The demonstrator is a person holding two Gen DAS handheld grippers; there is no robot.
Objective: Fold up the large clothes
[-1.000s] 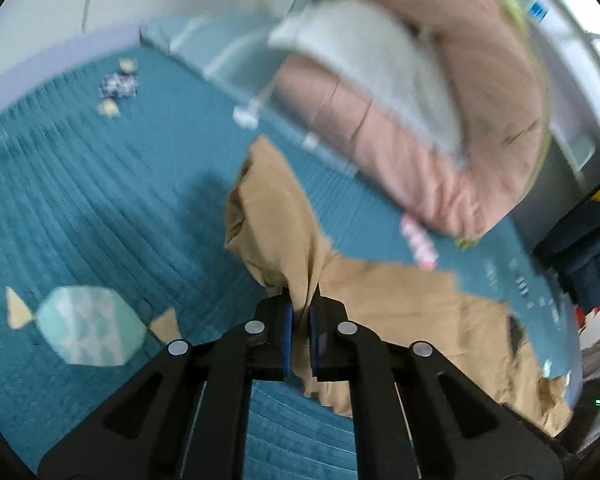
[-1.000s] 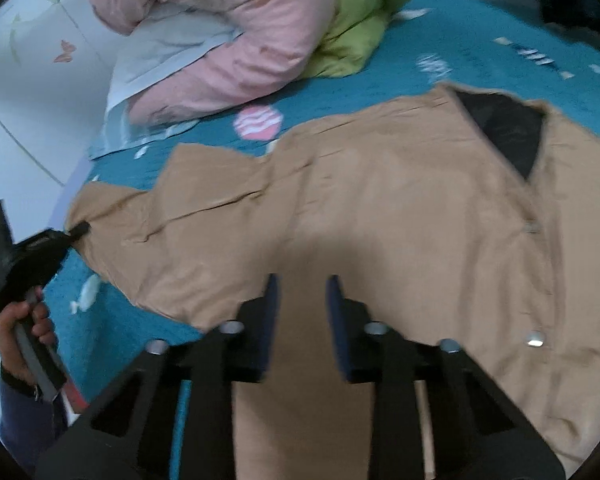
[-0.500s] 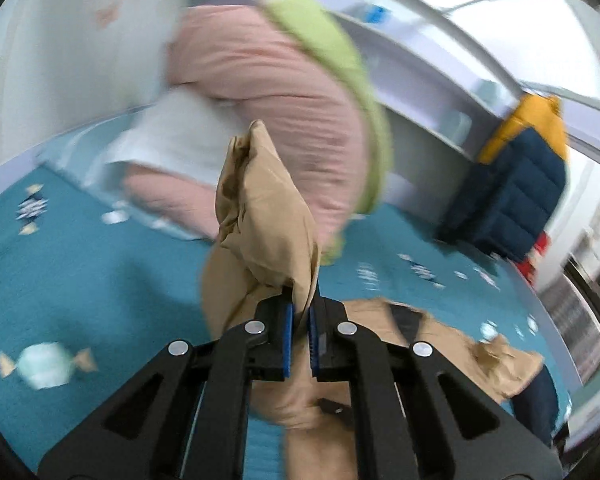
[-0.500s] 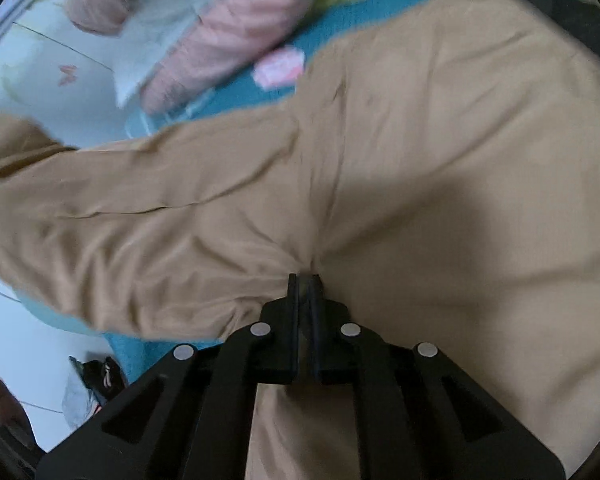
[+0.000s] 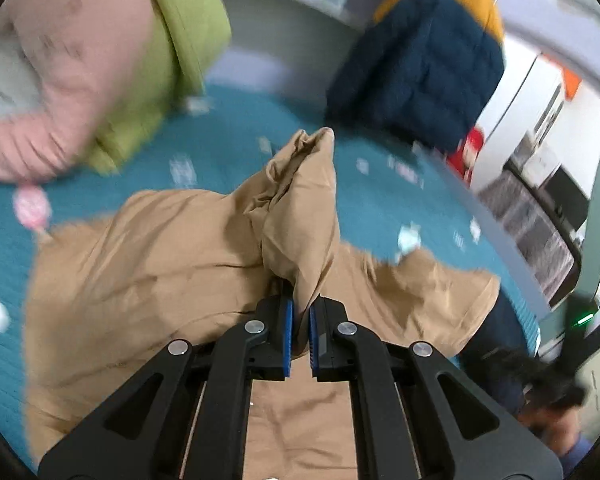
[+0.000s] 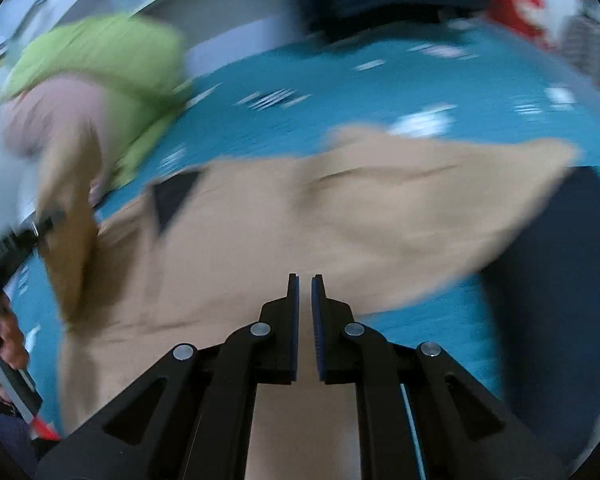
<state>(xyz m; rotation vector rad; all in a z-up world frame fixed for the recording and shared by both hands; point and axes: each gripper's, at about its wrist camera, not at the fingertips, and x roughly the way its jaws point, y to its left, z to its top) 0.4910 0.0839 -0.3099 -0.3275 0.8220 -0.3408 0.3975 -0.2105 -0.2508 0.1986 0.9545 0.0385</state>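
- Left hand-held gripper (image 5: 300, 322): we see its blue pads clenched on a bunched fold of the tan garment (image 5: 148, 264); the pinched cloth stands up beyond the fingertips as a crumpled peak.
- Right hand-held gripper (image 6: 305, 292): the jaws stand nearly together with a narrow slit between them. No cloth is visible in the slit; the fingertips lie over the garment's lower part, and we cannot tell whether they touch it.
- Tan garment: it lies spread on the teal bed (image 5: 384, 200), with a dark triangular collar opening (image 6: 172, 196) towards the left in the right wrist view. One sleeve is lifted at the left of that view, where the left gripper and the person's hand (image 6: 8, 336) appear; the other sleeve reaches rightward to a blunt end that overlaps a dark blue cloth (image 6: 560, 264).
- Edges: in the left wrist view the garment's left edge runs down the bed with bare teal cover beside it.
- Open room: bare bed surface lies beyond the garment's far edge in both views.
- Surroundings: a rolled pink and green quilt (image 5: 80, 72) lies at the far left of the bed, and a navy and mustard jacket (image 5: 424, 60) sits at the far right, both apart from the garment. Both views are motion-blurred.
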